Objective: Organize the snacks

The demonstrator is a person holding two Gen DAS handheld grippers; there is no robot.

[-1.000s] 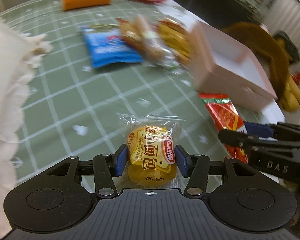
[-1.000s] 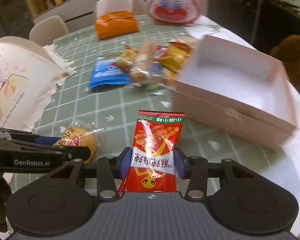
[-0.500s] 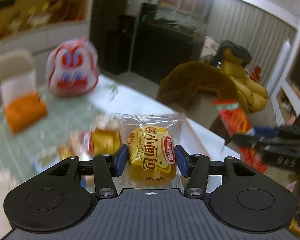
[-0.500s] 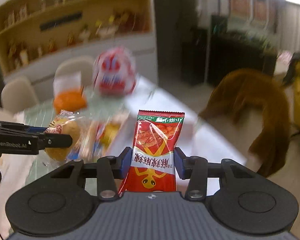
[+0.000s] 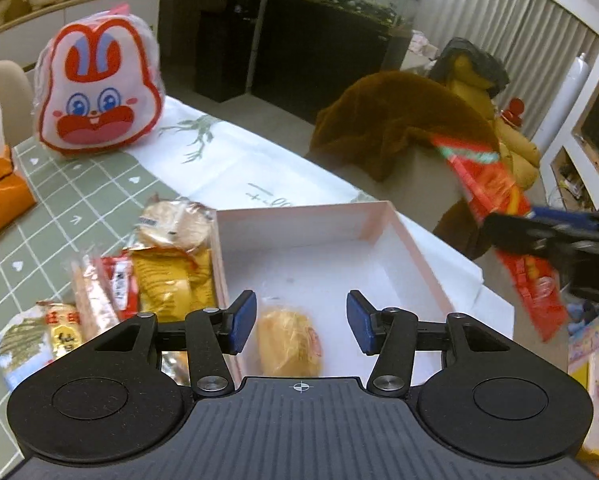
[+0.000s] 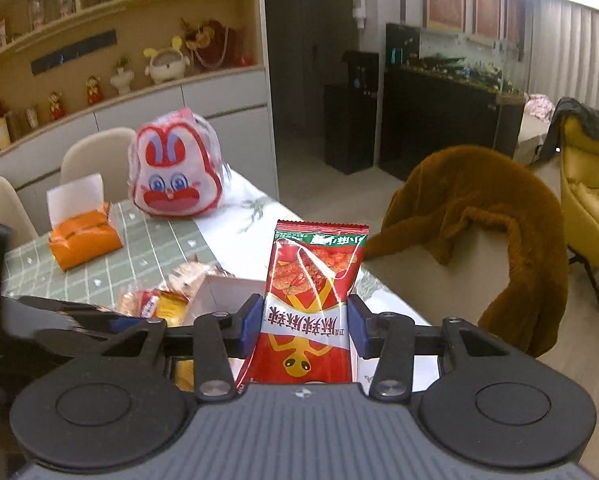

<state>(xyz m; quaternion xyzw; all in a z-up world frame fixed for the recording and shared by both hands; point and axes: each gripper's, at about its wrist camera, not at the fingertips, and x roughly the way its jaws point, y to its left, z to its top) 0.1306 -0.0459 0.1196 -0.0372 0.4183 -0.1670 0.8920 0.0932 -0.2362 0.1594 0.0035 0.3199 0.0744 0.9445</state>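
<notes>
The left gripper (image 5: pixel 301 322) is released over the pink box (image 5: pixel 383 220), and the yellow bun packet (image 5: pixel 289 340) lies loose inside it between the blue pads. The right gripper (image 6: pixel 305 328), at 3 o'clock of the box, is clenched on an upright red snack packet (image 6: pixel 313 300). More snacks (image 5: pixel 167 276) crowd the counter (image 5: pixel 79 204) at the box's 9 o'clock.

Yellow wrapped bun (image 5: pixel 289 342): blurred, label unreadable, lower end behind gripper body.
Red foil snack packet (image 5: pixel 499 216): motion-blurred.
Pink cardboard box (image 6: pixel 223 290): mostly hidden in right wrist view.
</notes>
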